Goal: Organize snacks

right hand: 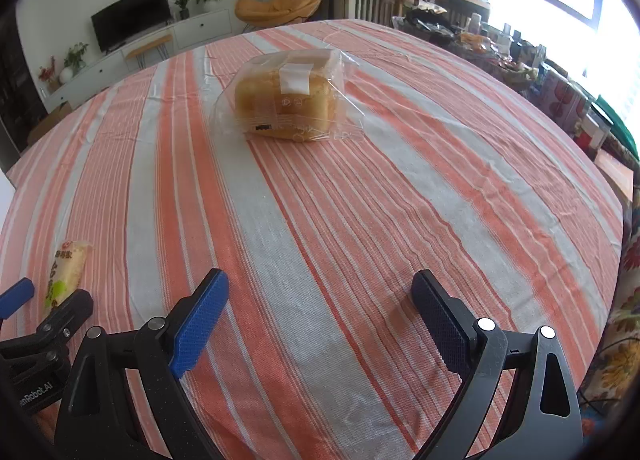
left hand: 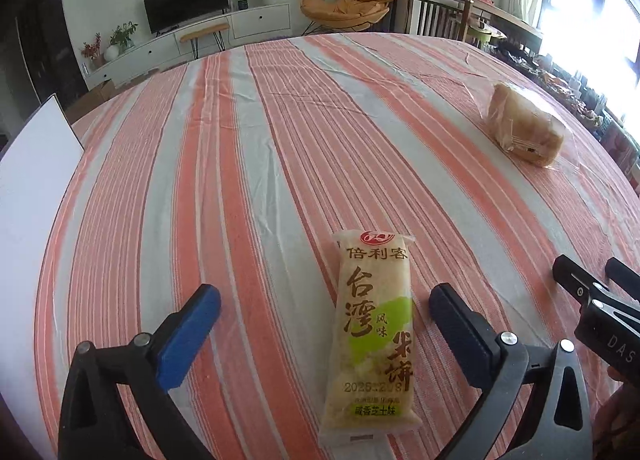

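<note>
Rice cracker pack (left hand: 370, 336): long, pale yellow with a green patch and Chinese print, sealed, lying flat at the near edge of the striped counter (left hand: 248, 164), long axis pointing to the far edge. Bread loaf (right hand: 286, 98): golden, in clear plastic wrap with white label, sitting mid-counter toward the far right, well apart from the pack.

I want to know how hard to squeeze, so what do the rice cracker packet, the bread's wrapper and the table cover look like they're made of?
Rice cracker packet: thin, glossy, printed plastic film, pale contents partly showing through.
Bread wrapper: clear, crinkly plastic, shiny creases, loaf visible inside.
Table cover: matte woven cloth, probably cotton, with visible weave and wrinkles.
</note>
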A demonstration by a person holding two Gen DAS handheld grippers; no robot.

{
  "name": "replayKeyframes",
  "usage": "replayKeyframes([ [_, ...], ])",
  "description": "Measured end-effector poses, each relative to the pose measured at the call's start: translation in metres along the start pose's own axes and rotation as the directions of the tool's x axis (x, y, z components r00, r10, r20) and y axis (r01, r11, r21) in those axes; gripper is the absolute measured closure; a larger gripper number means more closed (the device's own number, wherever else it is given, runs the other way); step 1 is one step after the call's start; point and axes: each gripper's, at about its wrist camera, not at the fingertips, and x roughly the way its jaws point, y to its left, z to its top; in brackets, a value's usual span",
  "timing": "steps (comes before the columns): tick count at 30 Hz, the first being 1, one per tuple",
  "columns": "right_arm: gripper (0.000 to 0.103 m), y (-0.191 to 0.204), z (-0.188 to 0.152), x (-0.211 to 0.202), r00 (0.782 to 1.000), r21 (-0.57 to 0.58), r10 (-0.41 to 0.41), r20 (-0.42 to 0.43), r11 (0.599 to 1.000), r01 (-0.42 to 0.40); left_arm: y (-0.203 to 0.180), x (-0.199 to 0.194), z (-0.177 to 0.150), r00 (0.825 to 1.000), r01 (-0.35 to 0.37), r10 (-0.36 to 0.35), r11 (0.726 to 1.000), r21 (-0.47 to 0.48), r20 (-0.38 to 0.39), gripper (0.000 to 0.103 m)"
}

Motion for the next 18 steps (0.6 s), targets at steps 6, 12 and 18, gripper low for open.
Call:
replayKeyframes([
  [6,0.008,0.0001,-0.0001,-0.0001,1.000,0.000,0.001,0.000,1.000,-0.001,0.0056,0.0085,0.0108,1.000,-0.009,0.009,1.000,-0.020,0.000,0.000],
  [12,0.008,0.0002,-0.0001,-0.0001,1.000,0.001,0.001,0.000,1.000,-0.001,0.0056,0.0086,0.0108,1.000,-0.009,0.009,1.000,-0.019,-0.001,0.000],
  [18,0.008,0.0003,-0.0001,-0.0001,1.000,0.000,0.000,0.000,1.000,0.000,0.0056,0.0087,0.0108,1.000,-0.009,0.009,1.000,-0.019,0.000,0.000],
])
